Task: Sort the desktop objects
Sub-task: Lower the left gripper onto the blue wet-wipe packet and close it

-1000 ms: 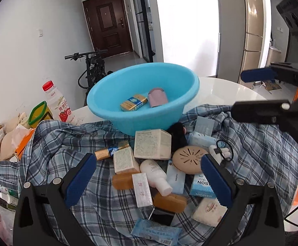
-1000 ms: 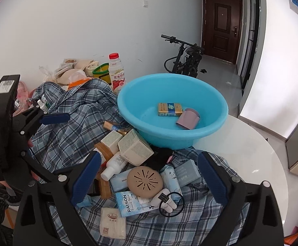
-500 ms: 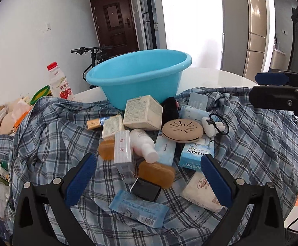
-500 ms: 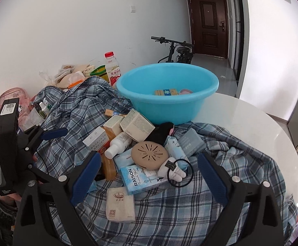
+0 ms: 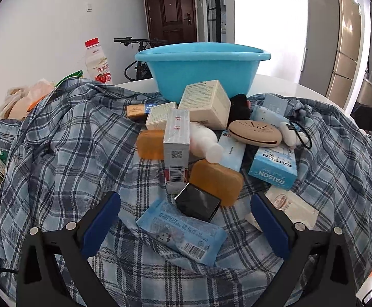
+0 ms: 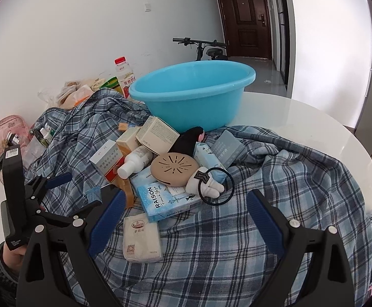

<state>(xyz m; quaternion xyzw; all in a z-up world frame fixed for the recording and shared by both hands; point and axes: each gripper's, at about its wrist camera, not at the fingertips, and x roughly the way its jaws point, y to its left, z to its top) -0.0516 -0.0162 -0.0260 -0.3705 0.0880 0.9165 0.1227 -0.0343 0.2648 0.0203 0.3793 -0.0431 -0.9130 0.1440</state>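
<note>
A pile of small items lies on a blue plaid shirt (image 5: 65,153) before a blue basin (image 5: 201,69). My left gripper (image 5: 184,223) is open, low over a blue wipes pack (image 5: 180,230) and a black box (image 5: 198,202), with amber soap bars (image 5: 215,181) just beyond. My right gripper (image 6: 184,217) is open above a white packet (image 6: 141,238) and a RAISON box (image 6: 168,199). A tan round disc (image 6: 173,168), a white bottle (image 6: 134,162) and cartons (image 6: 157,133) sit in the pile. The left gripper also shows in the right wrist view (image 6: 58,181).
A red-capped drink bottle (image 5: 97,62) and bags (image 6: 78,92) stand at the back left by the wall. The round white table (image 6: 301,128) shows bare at the right. A pink pouch (image 6: 9,133) and small bottles lie at the left edge.
Both grippers have dropped lower and closer to the pile; the basin's inside is now out of sight. Both stay open and empty.
</note>
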